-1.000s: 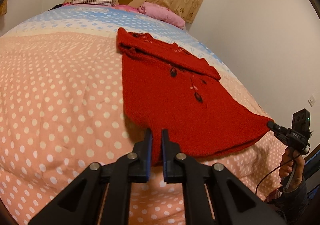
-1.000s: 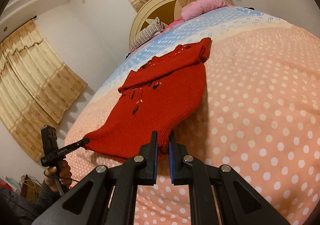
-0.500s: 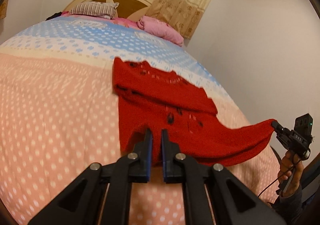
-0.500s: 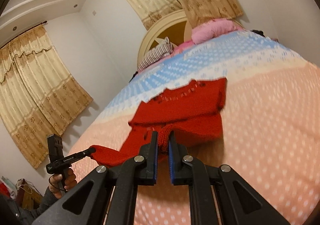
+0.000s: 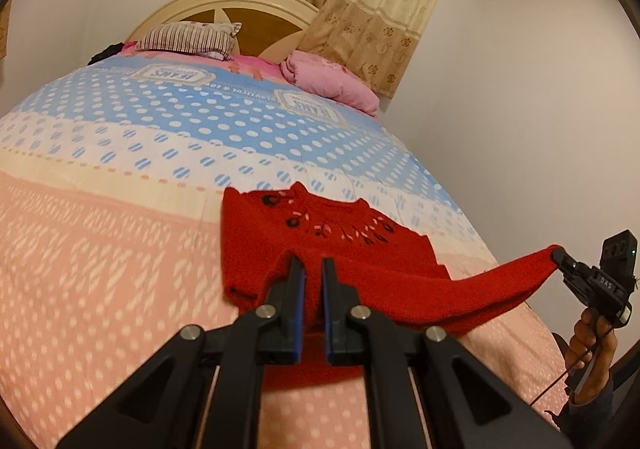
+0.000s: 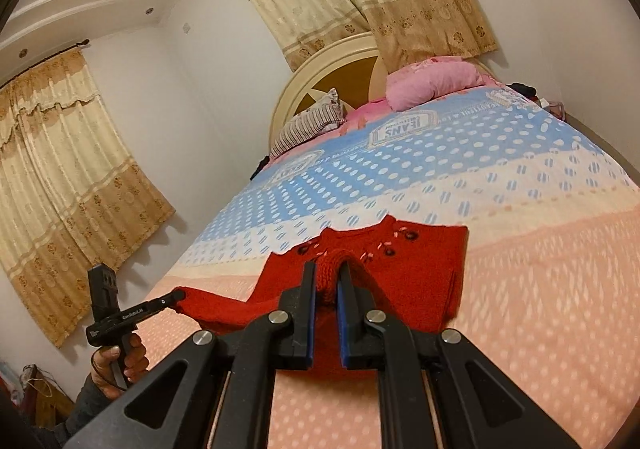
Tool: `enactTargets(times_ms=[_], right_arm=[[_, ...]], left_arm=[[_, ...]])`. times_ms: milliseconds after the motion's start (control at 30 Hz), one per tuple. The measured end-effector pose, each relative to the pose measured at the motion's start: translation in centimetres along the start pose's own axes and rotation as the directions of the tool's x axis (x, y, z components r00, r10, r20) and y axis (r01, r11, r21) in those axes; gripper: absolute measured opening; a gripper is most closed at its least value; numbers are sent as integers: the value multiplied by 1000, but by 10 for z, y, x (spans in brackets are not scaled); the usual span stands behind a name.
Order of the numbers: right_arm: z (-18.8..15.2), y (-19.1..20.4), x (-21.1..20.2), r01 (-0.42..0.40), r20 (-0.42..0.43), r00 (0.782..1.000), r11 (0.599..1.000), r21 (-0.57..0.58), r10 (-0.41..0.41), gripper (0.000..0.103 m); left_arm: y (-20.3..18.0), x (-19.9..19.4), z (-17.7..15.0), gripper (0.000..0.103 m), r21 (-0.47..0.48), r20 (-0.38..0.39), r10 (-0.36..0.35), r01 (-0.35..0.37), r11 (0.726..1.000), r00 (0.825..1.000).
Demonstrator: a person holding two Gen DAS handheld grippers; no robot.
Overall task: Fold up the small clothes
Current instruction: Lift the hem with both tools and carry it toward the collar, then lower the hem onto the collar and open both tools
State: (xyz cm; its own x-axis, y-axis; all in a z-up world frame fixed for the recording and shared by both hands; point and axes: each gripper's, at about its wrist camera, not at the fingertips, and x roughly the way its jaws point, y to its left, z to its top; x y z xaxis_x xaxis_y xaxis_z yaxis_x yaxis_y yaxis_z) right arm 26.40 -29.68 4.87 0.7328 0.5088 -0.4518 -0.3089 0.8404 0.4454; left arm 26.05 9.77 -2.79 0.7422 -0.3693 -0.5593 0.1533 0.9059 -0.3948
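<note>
Each clamped tight on a bottom corner of the red sweater (image 5: 360, 249), the left gripper (image 5: 311, 269) and right gripper (image 6: 326, 277) hold the hem above the bed (image 5: 100, 249), presumably to fold it over the collar end lying on the quilt.

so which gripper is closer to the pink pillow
Right. The pink pillow lies toward the right gripper side of the headboard; the left gripper holds the sweater hem across from it.
</note>
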Motion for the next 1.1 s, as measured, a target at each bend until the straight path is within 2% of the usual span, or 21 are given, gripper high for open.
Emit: enactTargets(times_ms=[233, 400, 500, 667, 800, 900, 967, 1033, 1067, 1100], right_arm=[[27, -23, 45, 48, -19, 999, 999, 15, -48, 8], [39, -44, 82, 88, -41, 995, 995, 36, -87, 8], [44, -61, 109, 120, -64, 991, 991, 57, -116, 8], [44, -88, 156, 193, -120, 975, 979, 59, -185, 8], [40, -106, 189, 243, -157, 960, 969, 53, -232, 8], [36, -118, 209, 254, -190, 952, 966, 48, -241, 8], [35, -125, 222, 239, -219, 950, 970, 52, -223, 8], [35, -127, 228, 259, -224, 944, 965, 41, -244, 9], [35, -127, 228, 253, -222, 946, 966, 49, -236, 11], [34, -127, 227, 249, -219, 948, 967, 56, -232, 19]], left_arm=[[6, 39, 35, 8, 5, -10, 36, -36, 999, 999], [18, 76, 54, 8, -1, -38, 81, -81, 997, 996], [24, 102, 62, 8, -4, -70, 83, -84, 996, 994], [26, 153, 61, 8, 50, -134, 157, -151, 987, 978], [31, 177, 55, 8, 57, -166, 184, -177, 983, 969], [35, 189, 54, 9, 66, -164, 215, -207, 976, 963], [39, 194, 55, 16, 57, -164, 242, -236, 970, 956], [42, 192, 57, 16, 51, -135, 270, -266, 963, 953], [43, 189, 57, 16, 52, -129, 269, -264, 963, 955], [45, 187, 57, 16, 51, -124, 274, -270, 962, 954]])
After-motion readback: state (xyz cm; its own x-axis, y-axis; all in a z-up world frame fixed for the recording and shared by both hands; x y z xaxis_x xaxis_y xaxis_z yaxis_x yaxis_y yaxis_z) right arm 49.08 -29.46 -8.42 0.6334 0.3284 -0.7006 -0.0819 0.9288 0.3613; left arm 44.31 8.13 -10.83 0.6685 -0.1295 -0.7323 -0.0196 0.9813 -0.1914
